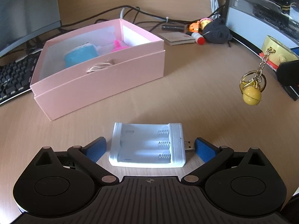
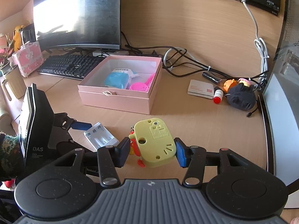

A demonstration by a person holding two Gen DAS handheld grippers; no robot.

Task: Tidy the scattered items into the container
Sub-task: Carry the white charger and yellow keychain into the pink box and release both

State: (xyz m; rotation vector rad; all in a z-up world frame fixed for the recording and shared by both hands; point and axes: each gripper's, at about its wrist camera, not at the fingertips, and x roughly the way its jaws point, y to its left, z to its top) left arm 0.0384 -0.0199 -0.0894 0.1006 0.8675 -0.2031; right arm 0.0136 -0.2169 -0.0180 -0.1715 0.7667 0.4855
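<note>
A pink open box (image 1: 104,71) sits on the desk and holds a blue item (image 1: 81,56) and a pink toy (image 1: 118,46); it also shows in the right wrist view (image 2: 119,97). A white battery charger (image 1: 148,145) lies flat between the fingers of my open left gripper (image 1: 149,147), apart from both pads; it shows in the right wrist view (image 2: 101,137) too. My right gripper (image 2: 152,149) is shut on a yellow toy keychain (image 2: 155,141) and holds it above the desk. Its chain and yellow ball (image 1: 251,91) hang in the left wrist view.
A keyboard (image 2: 69,65) and monitor (image 2: 78,16) stand behind the box. Cables (image 2: 186,59), a small booklet (image 2: 200,89), a black plush (image 2: 241,97), a red-capped bottle (image 2: 217,95) and small figures lie at the back right. A computer case (image 2: 280,112) stands at the right.
</note>
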